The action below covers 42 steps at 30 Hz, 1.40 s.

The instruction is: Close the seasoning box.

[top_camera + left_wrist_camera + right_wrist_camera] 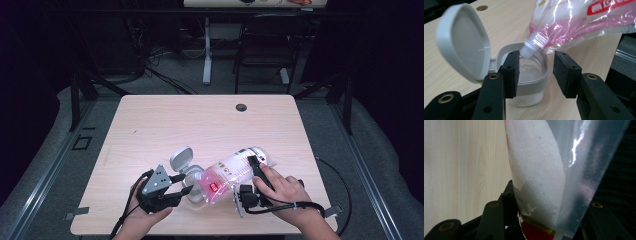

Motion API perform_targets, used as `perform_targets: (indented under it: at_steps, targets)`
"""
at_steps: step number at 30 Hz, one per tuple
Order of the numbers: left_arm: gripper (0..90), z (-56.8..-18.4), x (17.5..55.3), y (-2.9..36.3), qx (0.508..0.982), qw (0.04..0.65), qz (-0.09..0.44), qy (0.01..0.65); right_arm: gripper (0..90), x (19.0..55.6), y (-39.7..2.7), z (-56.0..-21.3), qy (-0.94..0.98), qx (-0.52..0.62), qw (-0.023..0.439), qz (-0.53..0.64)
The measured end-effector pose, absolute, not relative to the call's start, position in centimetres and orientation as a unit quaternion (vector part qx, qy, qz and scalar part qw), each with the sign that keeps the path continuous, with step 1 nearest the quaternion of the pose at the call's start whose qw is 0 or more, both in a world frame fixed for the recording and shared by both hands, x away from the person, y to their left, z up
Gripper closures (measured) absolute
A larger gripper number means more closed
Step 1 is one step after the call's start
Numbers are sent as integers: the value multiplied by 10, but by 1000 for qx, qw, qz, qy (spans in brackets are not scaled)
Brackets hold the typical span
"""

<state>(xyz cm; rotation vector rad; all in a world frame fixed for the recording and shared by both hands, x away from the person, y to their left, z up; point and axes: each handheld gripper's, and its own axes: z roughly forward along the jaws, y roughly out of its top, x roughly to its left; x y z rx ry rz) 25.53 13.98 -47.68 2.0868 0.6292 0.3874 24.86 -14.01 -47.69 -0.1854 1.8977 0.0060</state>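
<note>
A small clear container (194, 181) with a grey rim (531, 83) stands near the table's front edge, its hinged grey lid (461, 42) flipped up and open. My left gripper (184, 185) is open, with its pads (511, 72) on either side of the container's front and the right pad clear of it. My right gripper (250, 181) is shut on a clear plastic pouch (232, 172) with pink print, filled with white granules (541, 175). The pouch is tilted down to the left. Its white spout (529, 48) rests just over the container's mouth.
The light wooden table (200, 125) has a cable hole (241, 107) at the back centre. Beyond it stand a black chair (265, 45) and a white desk leg (207, 50) among cables on the floor. Cables trail from both grippers towards the table's front edge.
</note>
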Motion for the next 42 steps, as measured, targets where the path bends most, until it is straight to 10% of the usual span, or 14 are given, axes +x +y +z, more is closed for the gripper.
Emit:
perform_targets:
  at_steps: [42]
  targets:
    - [806, -482, 248, 107, 856, 420, 218, 209, 536, 249, -137, -475, 814, -81, 575, -20]
